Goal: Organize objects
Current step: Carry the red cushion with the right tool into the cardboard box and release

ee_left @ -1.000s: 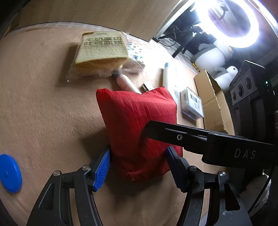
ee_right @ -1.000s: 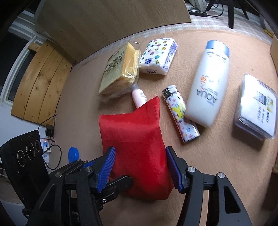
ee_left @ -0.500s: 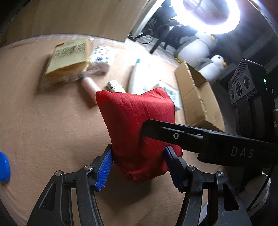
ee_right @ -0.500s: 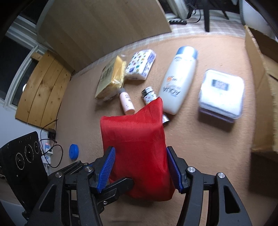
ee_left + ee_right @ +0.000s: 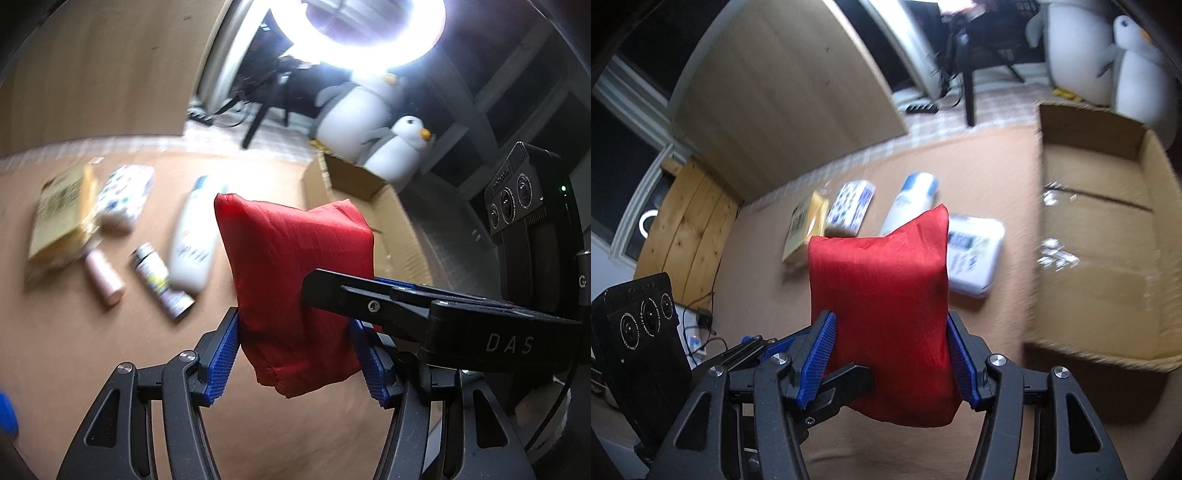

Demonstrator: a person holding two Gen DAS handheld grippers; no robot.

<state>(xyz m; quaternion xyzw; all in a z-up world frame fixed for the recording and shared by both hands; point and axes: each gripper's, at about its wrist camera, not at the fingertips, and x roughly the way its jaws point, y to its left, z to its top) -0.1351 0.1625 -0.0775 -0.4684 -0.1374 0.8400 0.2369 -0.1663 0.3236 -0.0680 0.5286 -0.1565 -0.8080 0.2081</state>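
Right wrist view: cardboard box stood open, apparently empty. Red pouch was held aloft, short of it, both grippers' fingers clamped on it. Bottle, packets, lighter remained unsorted on the floor.

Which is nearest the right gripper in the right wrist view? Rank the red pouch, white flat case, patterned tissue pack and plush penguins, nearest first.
1. Red pouch: between the right gripper fingers.
2. White flat case: on the mat, just beyond.
3. Patterned tissue pack: farther back, left.
4. Plush penguins: far right, behind the cardboard box.
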